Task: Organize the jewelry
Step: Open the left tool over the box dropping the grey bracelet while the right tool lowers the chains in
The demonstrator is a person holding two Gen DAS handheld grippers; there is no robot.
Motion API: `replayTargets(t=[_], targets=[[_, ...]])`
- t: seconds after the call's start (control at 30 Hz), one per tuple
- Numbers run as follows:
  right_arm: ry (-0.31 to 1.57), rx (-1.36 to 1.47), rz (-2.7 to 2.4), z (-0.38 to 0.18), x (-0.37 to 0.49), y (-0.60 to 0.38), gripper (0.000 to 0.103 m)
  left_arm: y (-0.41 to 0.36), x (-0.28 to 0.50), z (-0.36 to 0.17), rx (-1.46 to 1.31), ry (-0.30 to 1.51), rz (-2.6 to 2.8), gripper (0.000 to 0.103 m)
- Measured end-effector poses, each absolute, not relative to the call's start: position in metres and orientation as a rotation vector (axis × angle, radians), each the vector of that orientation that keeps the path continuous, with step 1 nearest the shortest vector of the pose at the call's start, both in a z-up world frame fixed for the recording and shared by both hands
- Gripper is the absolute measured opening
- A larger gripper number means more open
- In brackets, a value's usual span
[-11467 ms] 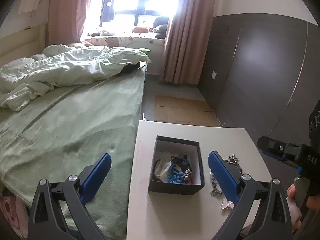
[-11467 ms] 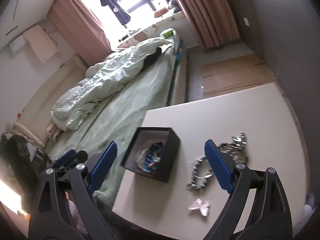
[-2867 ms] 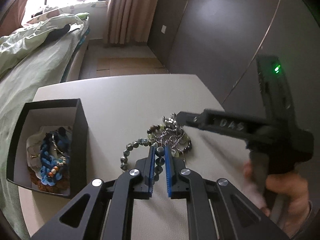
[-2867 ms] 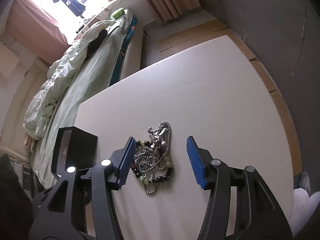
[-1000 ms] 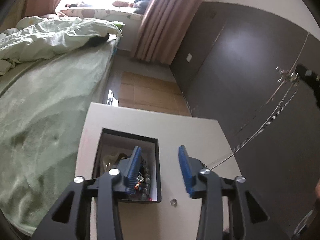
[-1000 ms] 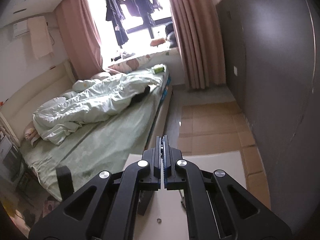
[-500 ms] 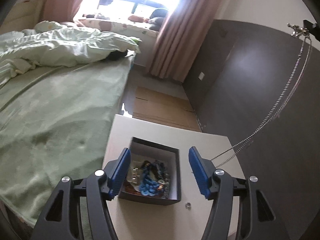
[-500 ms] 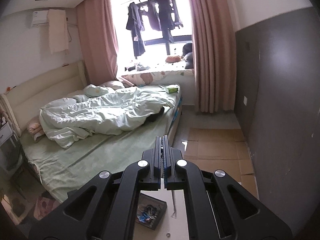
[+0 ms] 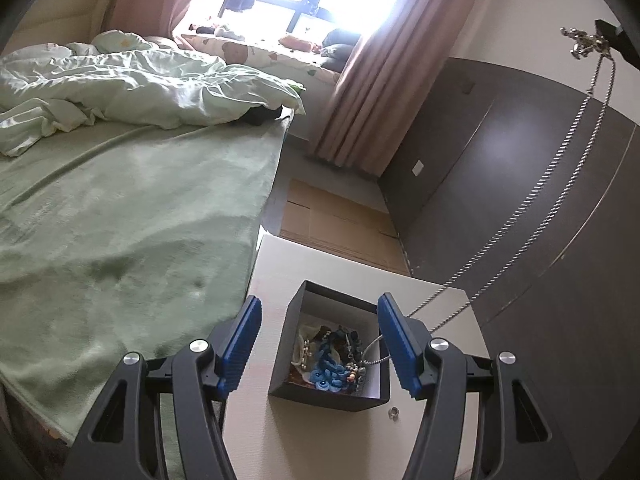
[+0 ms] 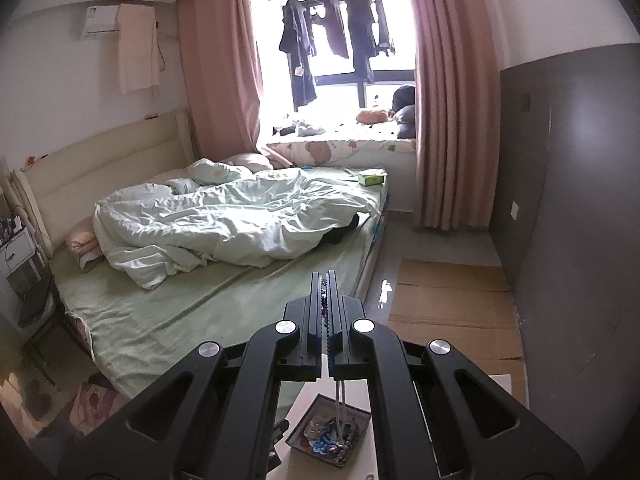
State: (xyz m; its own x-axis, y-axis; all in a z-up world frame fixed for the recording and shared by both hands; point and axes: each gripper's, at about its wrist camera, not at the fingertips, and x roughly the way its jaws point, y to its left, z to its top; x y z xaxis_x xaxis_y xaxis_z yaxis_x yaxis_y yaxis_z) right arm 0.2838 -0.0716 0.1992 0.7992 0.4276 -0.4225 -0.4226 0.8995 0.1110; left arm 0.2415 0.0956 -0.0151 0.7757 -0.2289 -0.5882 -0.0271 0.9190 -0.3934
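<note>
The silver chain necklace (image 9: pixel 532 216) hung in a long doubled strand from the right gripper (image 10: pixel 324 280), whose jaws were clamped tight on its upper end beside a small metal cluster, a clasp or charm. Its lower end trailed down into the black jewelry box (image 9: pixel 326 394) on the white table (image 9: pixel 304 436), among the blue beaded pieces already inside. Such a fine chain probably handles as light, limp and slippery: it would swing, tangle and snag on the beads, so a pinch near the clasp, as here, seems the safest hold, with a slow lowering to let it coil. The left gripper (image 9: pixel 320 346) hovered over the box with its jaws spread and nothing between them. A small ring (image 9: pixel 394 412) lay on the table just beside the box's near wall. In the right wrist view the gripper body hid most of the chain, and the box contents were too small to sort out. The left finger covered where the strand met the box rim.
</note>
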Motion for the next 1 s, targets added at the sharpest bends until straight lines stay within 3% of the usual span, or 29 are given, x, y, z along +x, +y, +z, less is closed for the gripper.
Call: replayTargets(t=[0.63, 0.87, 0.9, 0.97, 1.0], targets=[[0.469, 0.022, 0.476, 0.197, 0.313, -0.043, 0.003, 0.103, 0.242, -0.015, -0.429, 0.677, -0.118, 0.058], [0.678, 0.031, 0.482, 0.125, 0.342, -0.035, 0.004, 0.109, 0.244, -0.018, -0.445, 0.687, -0.101, 0.058], [0.722, 0.031, 0.487, 0.113, 0.347, -0.034, 0.008, 0.109, 0.244, -0.018, -0.449, 0.689, -0.099, 0.058], [0.783, 0.028, 0.493, 0.094, 0.351, -0.035, 0.03, 0.11, 0.244, -0.019, -0.452, 0.691, -0.099, 0.058], [0.787, 0.027, 0.488, 0.088, 0.351, -0.038, 0.05, 0.11, 0.245, -0.019, -0.451, 0.691, -0.099, 0.058]])
